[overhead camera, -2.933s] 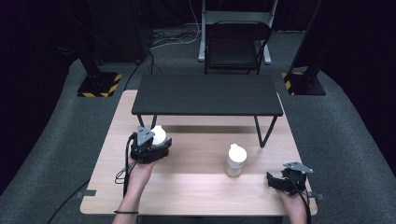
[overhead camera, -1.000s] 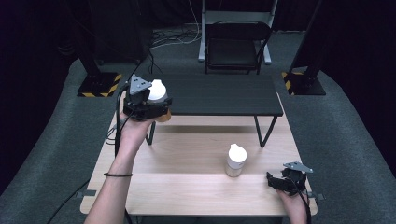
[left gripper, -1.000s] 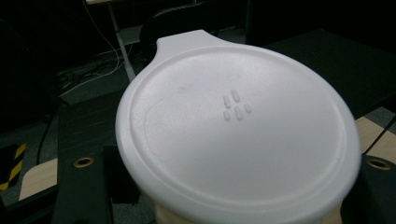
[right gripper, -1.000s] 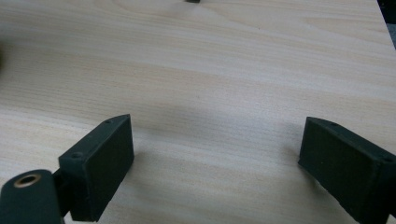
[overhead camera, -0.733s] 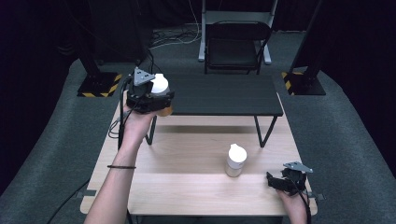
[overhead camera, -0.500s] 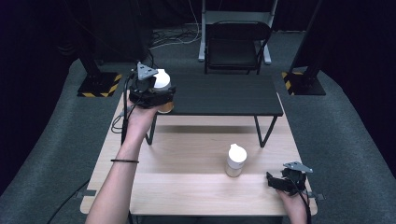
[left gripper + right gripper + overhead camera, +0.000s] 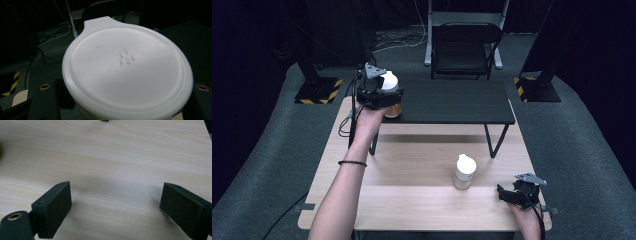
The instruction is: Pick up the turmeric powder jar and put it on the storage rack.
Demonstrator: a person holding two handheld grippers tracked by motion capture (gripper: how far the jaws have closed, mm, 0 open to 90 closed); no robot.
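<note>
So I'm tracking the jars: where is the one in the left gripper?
In the high view the jar is clamped in the left gripper at the near left corner of the black shelf.

No readable text; white lid (image 7: 127, 67) bears only small embossed dashes.

**A dark room around a pale wooden table**

A light wooden table (image 7: 422, 200) stands on grey carpet (image 7: 277, 150). A low black metal-legged shelf (image 7: 452, 102) rests on its far half. Beyond it stands a black folding chair (image 7: 464, 50). Yellow-and-black striped stand bases (image 7: 319, 91) flank the table. Loose cables (image 7: 399, 40) lie behind, and the walls are black.
</note>
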